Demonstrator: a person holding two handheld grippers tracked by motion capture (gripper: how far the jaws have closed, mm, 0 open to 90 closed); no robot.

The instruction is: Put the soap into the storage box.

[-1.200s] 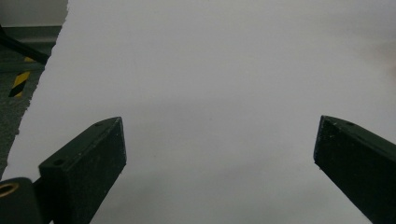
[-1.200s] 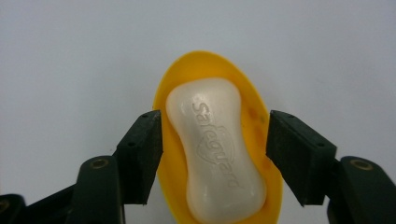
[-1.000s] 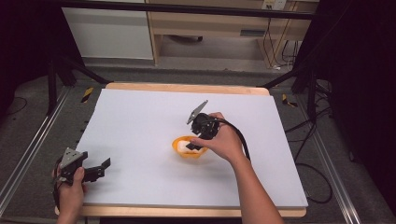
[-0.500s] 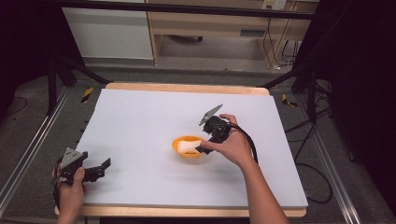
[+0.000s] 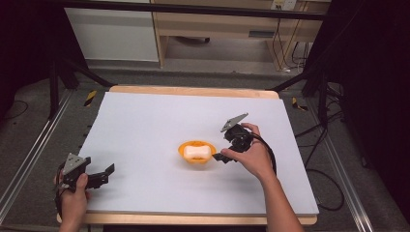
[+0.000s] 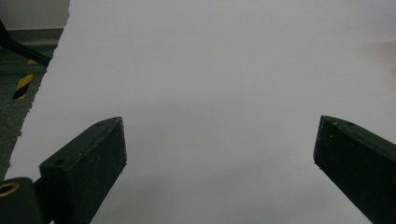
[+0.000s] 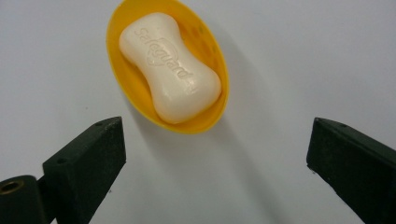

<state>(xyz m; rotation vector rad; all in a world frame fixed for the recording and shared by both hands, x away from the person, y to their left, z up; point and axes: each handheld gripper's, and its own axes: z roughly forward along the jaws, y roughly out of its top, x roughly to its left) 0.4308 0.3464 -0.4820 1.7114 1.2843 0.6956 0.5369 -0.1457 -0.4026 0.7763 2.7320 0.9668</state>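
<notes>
Though just ahead, soap (image 7: 169,67) ungripped

Lab: white-topped table (image 5: 145,116) in dark metal frame (image 5: 58,82), floor cables (image 5: 333,193), hazard tape (image 5: 90,97)

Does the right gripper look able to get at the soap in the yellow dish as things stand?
Probably yes. The right gripper, whose jaws have just been opening and hold nothing, sits beside the yellow dish. The soap lies uncovered in it, with bare white table in between. The left gripper is far off.
</notes>
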